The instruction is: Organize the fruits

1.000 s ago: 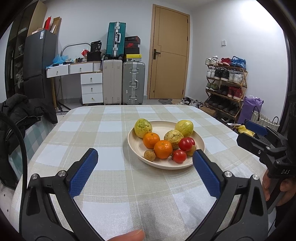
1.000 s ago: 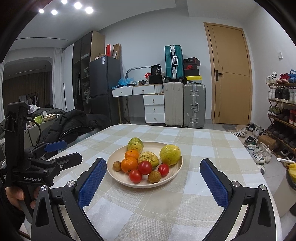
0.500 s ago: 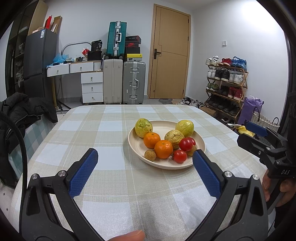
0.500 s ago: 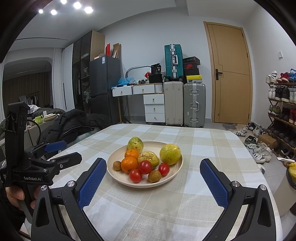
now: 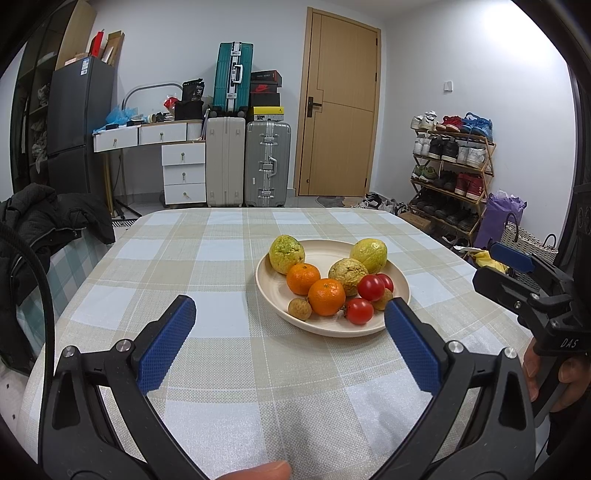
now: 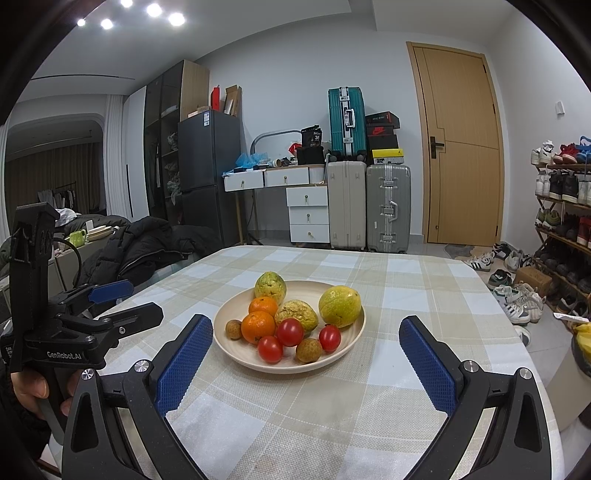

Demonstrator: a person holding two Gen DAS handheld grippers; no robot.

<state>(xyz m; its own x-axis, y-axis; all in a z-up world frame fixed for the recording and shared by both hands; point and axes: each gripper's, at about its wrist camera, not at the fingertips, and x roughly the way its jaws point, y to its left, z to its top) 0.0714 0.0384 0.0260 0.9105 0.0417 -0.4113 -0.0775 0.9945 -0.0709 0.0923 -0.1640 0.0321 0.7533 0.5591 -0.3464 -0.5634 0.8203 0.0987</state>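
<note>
Nothing has shifted since the earlier frames: both pairs of tongs hover wide and empty over the checked counter (image 5: 229, 332). The plate (image 5: 275, 295) of fruit (guavas, oranges, tomatoes) lies ahead of the left tongs (image 5: 290, 332), nearer their right finger, and sits centred between the fingers of the right tongs (image 6: 306, 349). Only the right wrist view shows the ceiling lights (image 6: 147, 11); the left shows the purple bag (image 5: 498, 218).
</note>
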